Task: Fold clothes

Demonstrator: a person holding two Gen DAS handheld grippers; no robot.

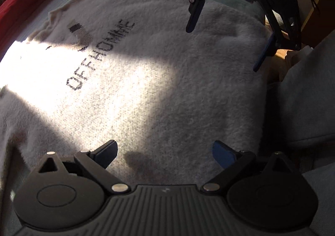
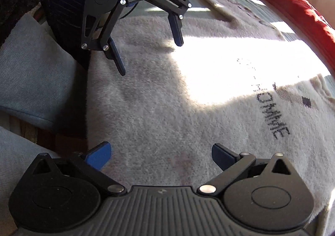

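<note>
A fuzzy off-white sweater [image 1: 146, 81] with dark lettering lies spread flat, partly in bright sunlight, and fills the right wrist view as well [image 2: 167, 99]. My left gripper [image 1: 165, 155] hovers open over the sweater's near edge, nothing between its fingers. Facing it from the far side, my right gripper [image 1: 224, 47] is open too, above the sweater's other edge. From the right wrist camera, my right gripper [image 2: 161, 157] stands open over the fabric, and the left gripper [image 2: 150, 59] hangs open opposite it.
A red cloth [image 1: 25, 1] borders the sweater along one side, red cloth [image 2: 293, 1]. Light blue-grey fabric [image 1: 303, 99] lies beside the sweater's other side, light blue-grey fabric [image 2: 35, 72]. A beige strip [image 2: 211, 3] rests beyond the sweater.
</note>
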